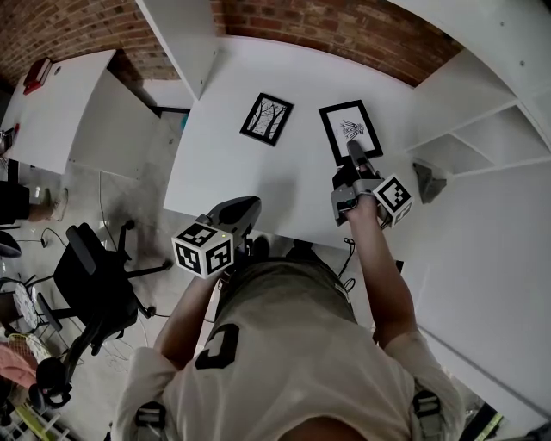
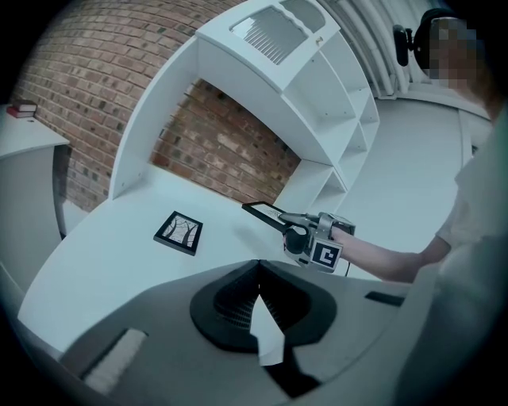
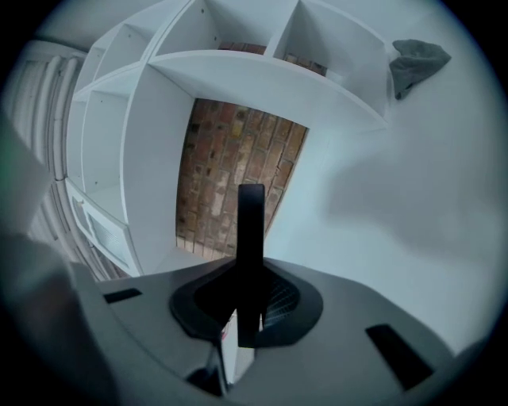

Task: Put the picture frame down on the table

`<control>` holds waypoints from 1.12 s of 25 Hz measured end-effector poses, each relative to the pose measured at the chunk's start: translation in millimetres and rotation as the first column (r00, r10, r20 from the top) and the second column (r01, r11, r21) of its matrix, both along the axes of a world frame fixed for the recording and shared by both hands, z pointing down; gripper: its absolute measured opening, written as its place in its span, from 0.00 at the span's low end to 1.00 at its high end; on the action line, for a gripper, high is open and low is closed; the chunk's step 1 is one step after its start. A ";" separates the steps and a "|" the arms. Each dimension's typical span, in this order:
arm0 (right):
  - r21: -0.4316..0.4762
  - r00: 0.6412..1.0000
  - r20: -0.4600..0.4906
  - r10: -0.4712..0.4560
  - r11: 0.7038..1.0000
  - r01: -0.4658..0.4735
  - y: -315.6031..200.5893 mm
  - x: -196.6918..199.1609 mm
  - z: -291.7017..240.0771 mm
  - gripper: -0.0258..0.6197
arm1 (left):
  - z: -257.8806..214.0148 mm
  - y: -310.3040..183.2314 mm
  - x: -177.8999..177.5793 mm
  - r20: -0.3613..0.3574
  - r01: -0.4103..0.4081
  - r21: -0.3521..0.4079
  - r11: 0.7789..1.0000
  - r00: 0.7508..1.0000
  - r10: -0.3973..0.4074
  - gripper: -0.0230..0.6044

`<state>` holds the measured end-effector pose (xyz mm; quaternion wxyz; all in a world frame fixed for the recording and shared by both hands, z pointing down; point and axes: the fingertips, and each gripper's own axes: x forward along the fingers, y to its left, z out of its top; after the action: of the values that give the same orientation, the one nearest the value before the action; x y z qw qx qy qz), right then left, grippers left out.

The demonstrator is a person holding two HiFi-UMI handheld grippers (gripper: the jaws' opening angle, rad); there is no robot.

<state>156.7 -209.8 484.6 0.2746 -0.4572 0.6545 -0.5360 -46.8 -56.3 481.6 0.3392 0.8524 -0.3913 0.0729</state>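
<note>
A black picture frame (image 1: 351,129) holding a white print is over the right half of the white table (image 1: 258,181). My right gripper (image 1: 355,159) is shut on its near edge. In the left gripper view this picture frame (image 2: 266,212) is tilted a little above the tabletop. In the right gripper view the picture frame (image 3: 251,238) shows edge-on as a dark bar between the jaws. My left gripper (image 1: 245,207) hovers at the table's front edge, shut with nothing in it. A second black frame with a tree print (image 1: 267,118) lies flat to the left.
White shelving (image 1: 482,129) stands to the right of the table, with a grey cloth (image 1: 428,183) beside it. A brick wall (image 1: 344,26) runs behind. A black office chair (image 1: 95,276) stands on the floor at left, near another white table (image 1: 60,103).
</note>
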 end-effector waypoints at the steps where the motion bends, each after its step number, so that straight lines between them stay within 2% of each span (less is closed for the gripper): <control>1: -0.008 1.000 -0.008 -0.002 1.000 0.002 -2.5 -0.4 3.8 0.08 | 0.6 -0.5 0.1 -0.001 0.002 -0.001 1.000 1.000 -0.002 0.04; 9: -0.061 0.999 -0.041 0.012 0.998 -0.015 -16.7 2.8 33.6 0.08 | 2.0 1.3 2.6 -0.005 0.002 -0.004 1.000 1.000 -0.002 0.04; 17: -0.109 0.999 -0.029 0.032 0.993 -0.035 -23.6 2.2 55.4 0.08 | 3.1 2.5 1.7 -0.007 0.003 -0.016 1.000 1.000 -0.003 0.04; 23: -0.175 0.997 -0.041 0.067 0.982 -0.073 -28.4 7.8 80.8 0.08 | 3.6 -1.0 8.3 -0.010 -0.010 -0.026 1.000 1.000 0.010 0.04; 28: -0.194 0.996 -0.051 0.067 0.978 -0.076 -34.6 5.5 94.0 0.08 | 5.2 -4.3 12.3 -0.010 -0.023 -0.031 0.999 1.000 0.023 0.04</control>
<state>162.2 -244.3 578.6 0.2329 -0.5171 0.5876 -0.5772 -34.5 -60.6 486.8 0.3534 0.8518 -0.3786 0.0786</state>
